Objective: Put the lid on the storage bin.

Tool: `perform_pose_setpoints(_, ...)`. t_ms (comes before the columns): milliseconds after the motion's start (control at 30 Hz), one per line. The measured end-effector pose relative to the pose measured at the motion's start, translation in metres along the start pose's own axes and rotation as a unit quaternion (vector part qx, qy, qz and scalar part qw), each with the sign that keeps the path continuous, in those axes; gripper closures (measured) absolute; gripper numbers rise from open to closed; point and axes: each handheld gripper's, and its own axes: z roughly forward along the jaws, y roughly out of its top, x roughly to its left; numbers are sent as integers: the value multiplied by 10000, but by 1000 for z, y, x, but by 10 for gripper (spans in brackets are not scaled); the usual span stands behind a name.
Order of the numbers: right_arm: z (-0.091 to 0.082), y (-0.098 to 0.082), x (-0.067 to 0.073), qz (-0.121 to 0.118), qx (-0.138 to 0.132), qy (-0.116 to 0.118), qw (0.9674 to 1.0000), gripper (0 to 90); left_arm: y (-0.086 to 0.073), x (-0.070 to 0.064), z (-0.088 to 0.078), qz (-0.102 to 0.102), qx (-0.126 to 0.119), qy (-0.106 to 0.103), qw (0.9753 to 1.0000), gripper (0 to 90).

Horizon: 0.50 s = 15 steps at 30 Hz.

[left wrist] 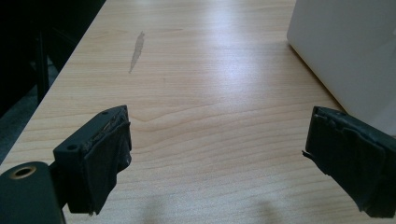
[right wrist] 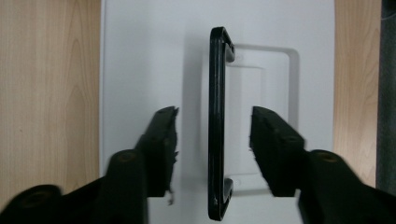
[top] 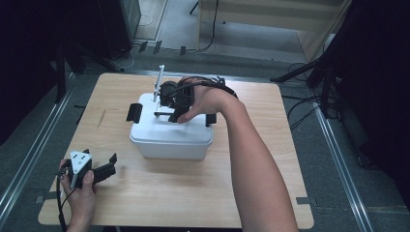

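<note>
My right claw (right wrist: 212, 140) hangs over the white box (top: 169, 137) in the middle of the desk (top: 145, 193), its jaws spread to either side of the black lid handle (right wrist: 215, 126) without pressing it. So I judge the handle unheld and the lid, seemingly in place, not yet lifted. My left claw (left wrist: 215, 158) rests spread and empty at the near left.

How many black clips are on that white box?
2 side latches: one on the white box's left end, one on its right end. A black handle sits on the lid. Any on the far side would be hidden.
</note>
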Motion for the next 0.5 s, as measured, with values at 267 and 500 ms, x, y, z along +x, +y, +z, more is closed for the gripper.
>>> perform_pose_setpoints(267, -5, -10, 4, 158, -50, 48, 9999, 214, 0, 0, 0, 8, 8, 10, 10000, 73)
perform_pose_setpoints(500, -10, -27, 7, 381, -19, 179, 9991, 1, 0, -1, 0, 66, 14, 40, 10000, 73)
